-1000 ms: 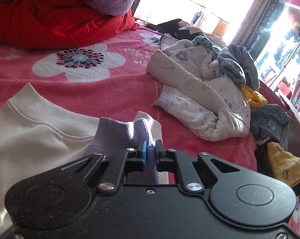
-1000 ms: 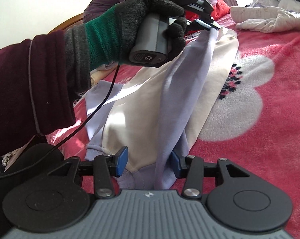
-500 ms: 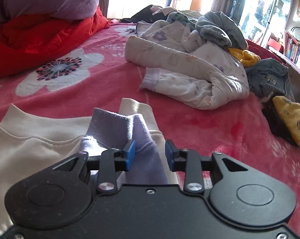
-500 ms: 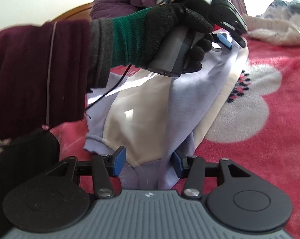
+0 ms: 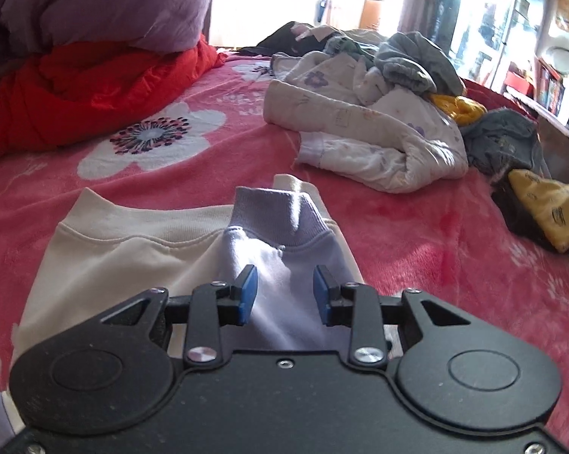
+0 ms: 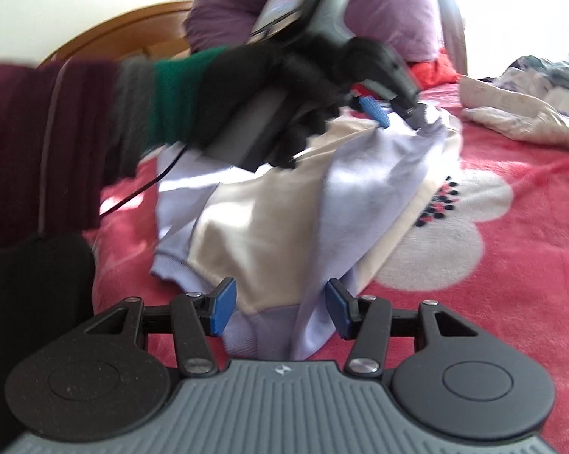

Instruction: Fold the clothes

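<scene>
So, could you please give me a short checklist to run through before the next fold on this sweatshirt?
1. Left claw open and off the lilac sleeve: ok.
2. Right claw open, gripping nothing: ok.
3. Sleeve lying across the sweatshirt: ok.
4. Sweatshirt flat: not ok, the near end bunches.
5. Clothes pile apart from the sweatshirt: ok.
6. Far sleeve tucked: cannot tell.

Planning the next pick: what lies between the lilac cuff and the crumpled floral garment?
Only bare pink blanket between lilac cuff and floral garment, in the left wrist view.
</scene>
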Available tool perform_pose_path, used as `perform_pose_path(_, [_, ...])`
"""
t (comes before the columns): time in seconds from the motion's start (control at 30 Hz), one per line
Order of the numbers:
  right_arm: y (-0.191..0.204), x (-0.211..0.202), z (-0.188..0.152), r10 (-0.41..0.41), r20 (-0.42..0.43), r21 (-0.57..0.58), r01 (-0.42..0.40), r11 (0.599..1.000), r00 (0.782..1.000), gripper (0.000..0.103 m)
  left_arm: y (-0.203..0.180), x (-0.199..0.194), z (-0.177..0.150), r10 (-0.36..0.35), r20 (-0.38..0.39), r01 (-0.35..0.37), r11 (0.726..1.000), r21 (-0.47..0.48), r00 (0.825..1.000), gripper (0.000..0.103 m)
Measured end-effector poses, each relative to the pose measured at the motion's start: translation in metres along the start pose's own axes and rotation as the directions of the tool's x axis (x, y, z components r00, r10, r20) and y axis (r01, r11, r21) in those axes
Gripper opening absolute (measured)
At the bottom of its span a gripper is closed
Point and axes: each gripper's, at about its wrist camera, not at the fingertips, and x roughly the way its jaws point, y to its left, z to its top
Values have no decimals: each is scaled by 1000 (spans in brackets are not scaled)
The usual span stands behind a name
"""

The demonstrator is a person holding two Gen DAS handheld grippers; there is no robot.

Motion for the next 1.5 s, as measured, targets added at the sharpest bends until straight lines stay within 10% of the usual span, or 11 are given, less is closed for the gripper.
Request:
perform_pose_path(0.33, [6,13,0,-9,-54,-67,5,998,999,53,-31,49,14,16,-80,-11,998,67,997,30])
perform_pose_path(0.5, [4,14,1,1,-54,-63,-4,998,999,53,-38,49,14,69,-47,-62,990,123,997,7])
perform_pose_path(0.73, [0,17,0,20,-56,-25,-21,999,998,53,-48,53,13,56,-50,-47,986,162,997,14])
perform_pose_path(0.8, [-1,16,0,23,-56,-16,-24,1000,998,53,-44,42,10,42,-37,-35,986,163,998,27])
perform_pose_path(1.17, [-7,-31,-3,-68,58,-12,69,998,996,54,-17,-53,-33,-86,13,82,976,200,996,27])
perform_pose_path(1.33, [22,-17,1,-83,159,-205,115,972,984,52,-5,-79,-75,-117,-8,117,973,198,993,23])
perform_pose_path(1.5, [23,21,4,-104,31,-185,108,977,994,50,5,-60,-93,-141,-42,146,979,142,989,23])
